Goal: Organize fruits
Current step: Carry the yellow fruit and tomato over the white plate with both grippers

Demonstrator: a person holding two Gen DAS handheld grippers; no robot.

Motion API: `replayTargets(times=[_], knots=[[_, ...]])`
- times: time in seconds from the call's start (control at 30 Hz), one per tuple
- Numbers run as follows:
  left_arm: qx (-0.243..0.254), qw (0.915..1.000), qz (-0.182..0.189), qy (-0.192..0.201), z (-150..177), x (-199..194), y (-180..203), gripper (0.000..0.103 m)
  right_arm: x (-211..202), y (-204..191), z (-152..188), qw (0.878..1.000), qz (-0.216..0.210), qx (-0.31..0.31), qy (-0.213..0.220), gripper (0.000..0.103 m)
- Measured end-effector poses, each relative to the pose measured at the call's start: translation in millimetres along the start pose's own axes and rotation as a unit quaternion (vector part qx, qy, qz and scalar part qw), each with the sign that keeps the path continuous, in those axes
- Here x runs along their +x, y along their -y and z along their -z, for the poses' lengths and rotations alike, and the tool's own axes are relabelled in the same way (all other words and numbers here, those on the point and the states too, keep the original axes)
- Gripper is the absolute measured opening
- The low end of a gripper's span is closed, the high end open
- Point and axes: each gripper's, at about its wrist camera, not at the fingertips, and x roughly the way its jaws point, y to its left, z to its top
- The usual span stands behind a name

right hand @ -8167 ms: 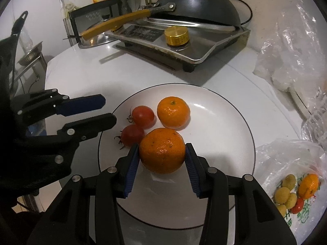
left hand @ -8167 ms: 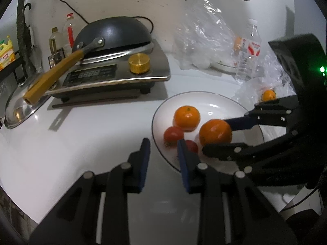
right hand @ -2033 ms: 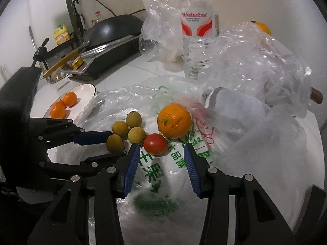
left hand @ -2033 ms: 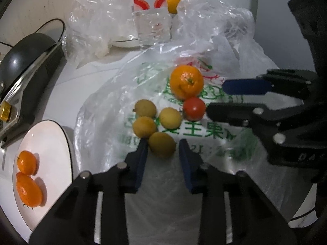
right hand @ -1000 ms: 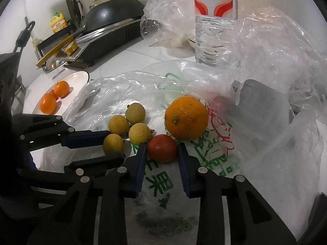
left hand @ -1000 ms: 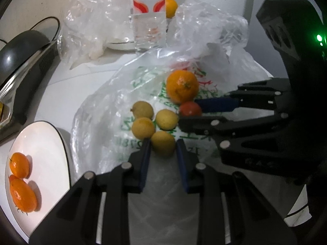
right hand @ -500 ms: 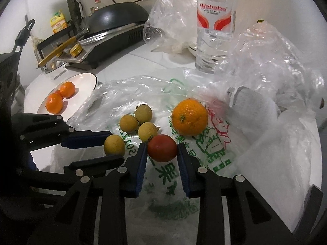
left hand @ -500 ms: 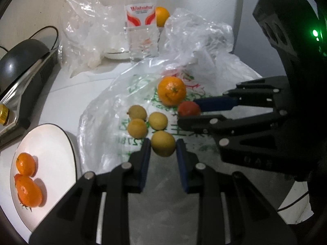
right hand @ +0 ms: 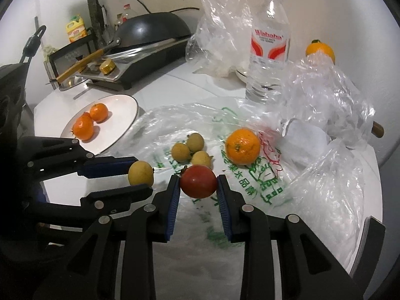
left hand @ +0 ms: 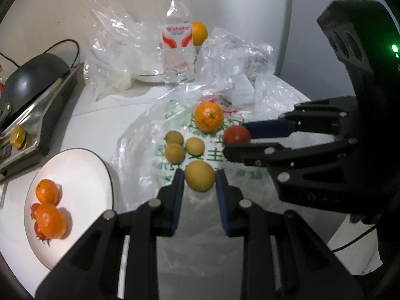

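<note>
My left gripper [left hand: 199,182] is shut on a small yellow fruit [left hand: 200,178], held above the plastic bag [left hand: 150,135]; it also shows in the right wrist view [right hand: 140,173]. My right gripper [right hand: 198,187] is shut on a red tomato [right hand: 198,184], also seen in the left wrist view [left hand: 237,135]. An orange [left hand: 208,117] and three small yellow fruits [left hand: 182,146] lie on the bag. A white plate [left hand: 82,172] at left holds two oranges [left hand: 48,210] and tomatoes mostly hidden behind them.
A water bottle [right hand: 268,47] stands at the back with another orange [right hand: 320,50] behind crumpled clear bags [right hand: 325,95]. An induction cooker with a black wok [right hand: 150,33] sits at back left. The table edge runs along the right [right hand: 372,200].
Both grippers have risen and pulled back from the bag, lifting the yellow fruit and the tomato off it. The fruits left on the bag have not moved.
</note>
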Motion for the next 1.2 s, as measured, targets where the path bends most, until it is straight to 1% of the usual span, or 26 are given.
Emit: replayTargets(times=[0.7,1.2], knots=[[-0.019,0.9994,-0.005,0.029,27.0,-52.4,-25.5,0.026,-20.6,-60.2,-8.5,0.999,0.004,-0.028,0.017,0.032],[-0.039,0.9982,-0.009,0.044,48.3,-79.3,-61.3,0.026,-19.6,-104.4,-20.3,0.998,0.008,-0.051,0.018,0.032]])
